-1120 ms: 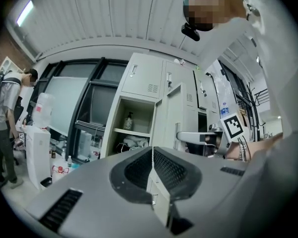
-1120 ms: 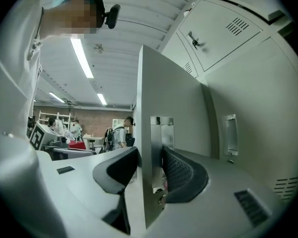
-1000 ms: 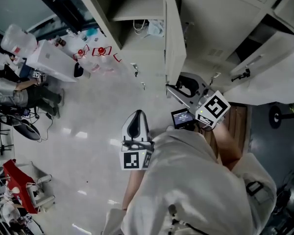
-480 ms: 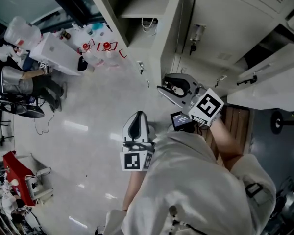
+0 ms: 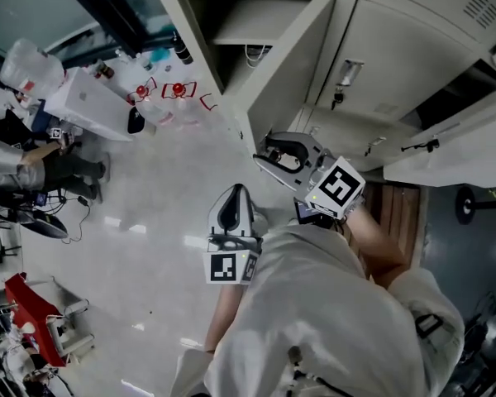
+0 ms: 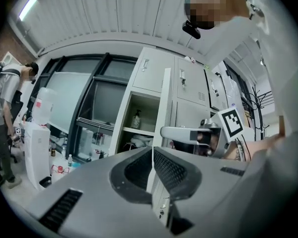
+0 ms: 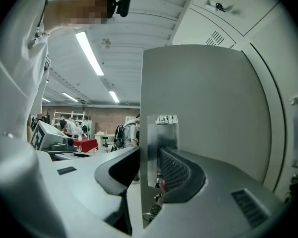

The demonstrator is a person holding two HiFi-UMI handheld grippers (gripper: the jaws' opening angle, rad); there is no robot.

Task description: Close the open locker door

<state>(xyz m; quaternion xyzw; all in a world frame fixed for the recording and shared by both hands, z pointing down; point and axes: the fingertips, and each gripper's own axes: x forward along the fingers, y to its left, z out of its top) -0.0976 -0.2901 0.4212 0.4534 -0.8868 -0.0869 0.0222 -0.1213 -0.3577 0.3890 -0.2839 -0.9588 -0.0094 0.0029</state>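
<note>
The open locker door (image 5: 291, 63) is a pale grey panel swung partway across its compartment (image 5: 231, 23), which has a shelf with small items on it. My right gripper (image 5: 263, 152) is at the door's free edge. In the right gripper view the door (image 7: 208, 108) stands between the jaws of this gripper (image 7: 149, 175), which are closed on its edge beside the metal latch plate (image 7: 158, 148). My left gripper (image 5: 233, 195) hangs lower over the floor, shut and holding nothing. The left gripper view shows the left gripper (image 6: 152, 163), the door's edge (image 6: 163, 108) and the right gripper (image 6: 188, 133).
Closed lockers (image 5: 401, 52) stand right of the door, and another open door (image 5: 446, 151) juts out at far right. A white water dispenser (image 5: 87, 104), bottles and red-marked items (image 5: 174, 88) are at the left. A seated person (image 5: 21, 164) and a red cart (image 5: 33, 304) are further left.
The door has swung from edge-on to slanting across the compartment. My right gripper has moved left and forward with its edge. The left gripper has stayed put.
</note>
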